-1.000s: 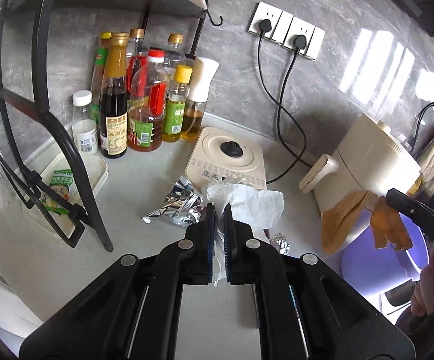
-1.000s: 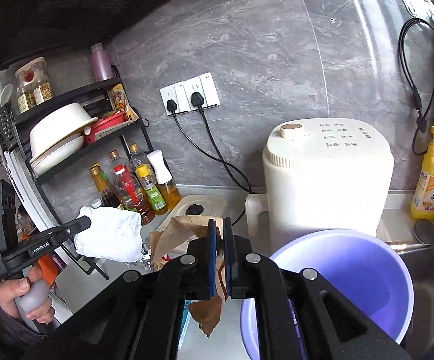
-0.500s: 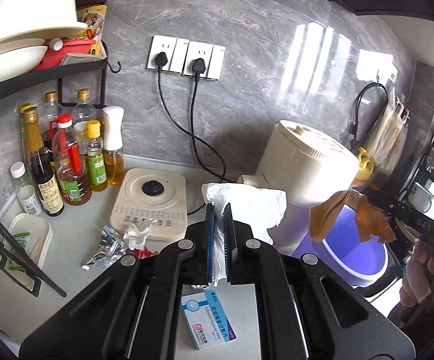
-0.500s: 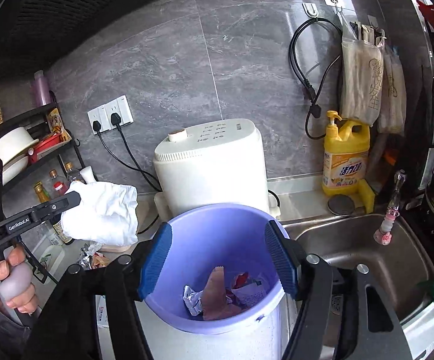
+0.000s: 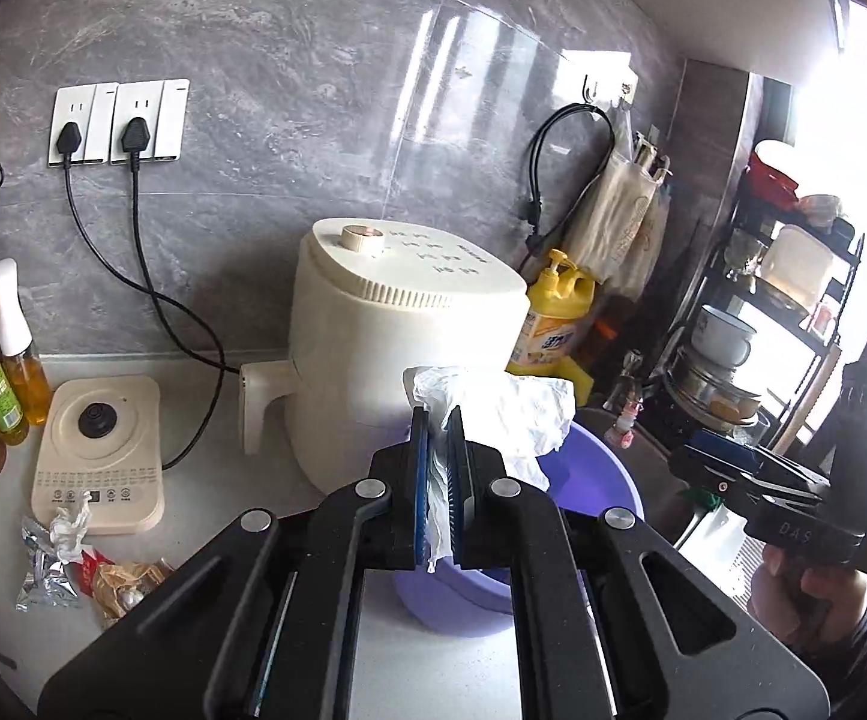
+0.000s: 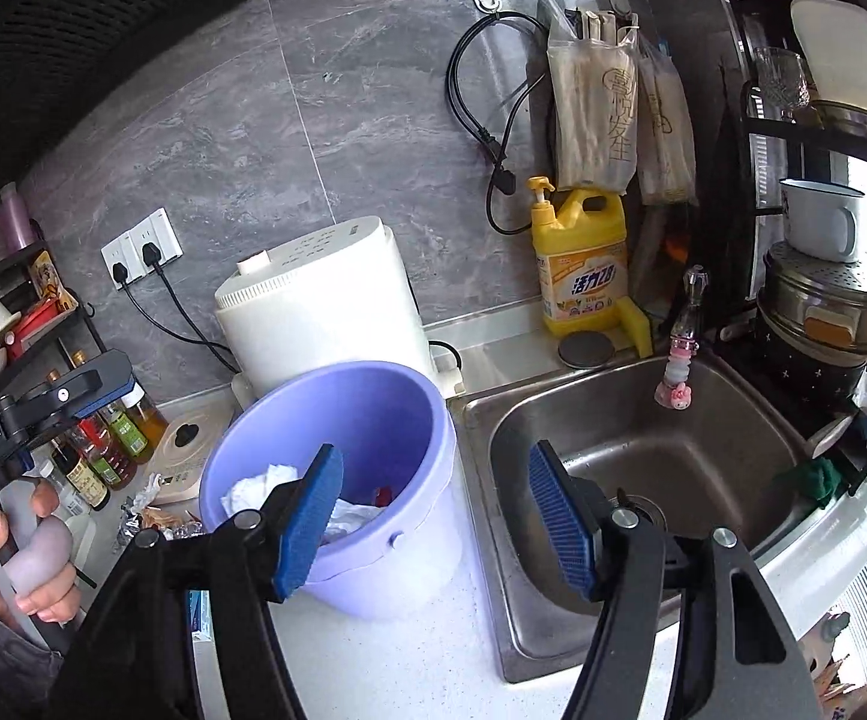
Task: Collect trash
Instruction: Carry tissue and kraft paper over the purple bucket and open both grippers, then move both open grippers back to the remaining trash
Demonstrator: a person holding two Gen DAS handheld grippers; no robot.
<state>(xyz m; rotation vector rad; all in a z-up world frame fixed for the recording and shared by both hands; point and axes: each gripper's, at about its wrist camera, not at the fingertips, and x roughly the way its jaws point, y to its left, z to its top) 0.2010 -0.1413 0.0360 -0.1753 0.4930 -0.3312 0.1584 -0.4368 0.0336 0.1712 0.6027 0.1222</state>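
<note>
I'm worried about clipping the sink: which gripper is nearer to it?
Right. The right gripper hangs open over the counter strip between the purple bucket and the sink. The left gripper, shut on white tissue, is on the bucket's other side.

Crumpled white tissue paper; smooth lilac plastic bucket; brushed stainless-steel sink; glossy grey marble-look wall tiles; speckled matt white worktop; ribbed blue rubber pads; crinkled foil wrappers.
</note>
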